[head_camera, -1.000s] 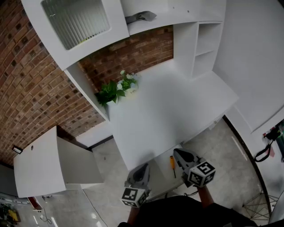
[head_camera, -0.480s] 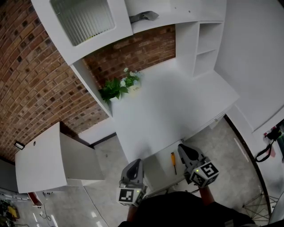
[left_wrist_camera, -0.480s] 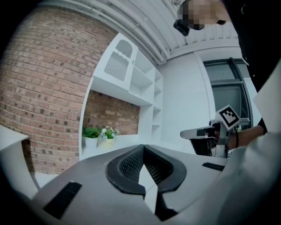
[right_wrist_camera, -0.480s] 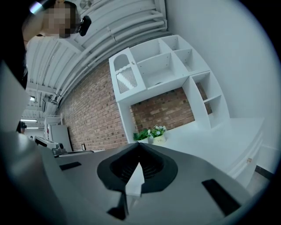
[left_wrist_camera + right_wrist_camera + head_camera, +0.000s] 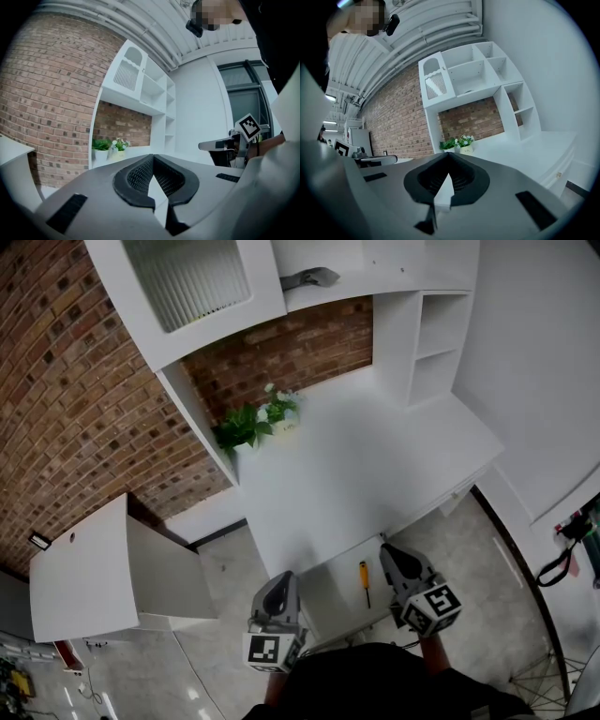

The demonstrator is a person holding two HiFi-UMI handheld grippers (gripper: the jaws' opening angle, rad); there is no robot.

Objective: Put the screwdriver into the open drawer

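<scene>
The screwdriver [image 5: 364,577], with a yellow handle and a dark shaft, lies in the open white drawer [image 5: 336,594] under the desk's front edge. My left gripper [image 5: 281,581] hangs just left of the drawer, shut and empty; its jaws [image 5: 152,158] meet at the tips. To the right of the screwdriver my right gripper [image 5: 388,555] hovers over the drawer's right end, also shut with nothing in it [image 5: 448,157]. Neither gripper touches the screwdriver. From the left gripper view the right gripper [image 5: 220,146] shows at the side.
The white desk top [image 5: 356,465] carries potted plants [image 5: 255,422] at its back left. Open shelves [image 5: 424,338] stand at the back right, a grey object [image 5: 309,278] on the upper shelf. A low white cabinet [image 5: 89,579] stands left. Cables [image 5: 565,554] hang right.
Both grippers have risen a little beside the drawer, the left one drawing nearer to the desk's edge. The screwdriver has stayed in the drawer.
</scene>
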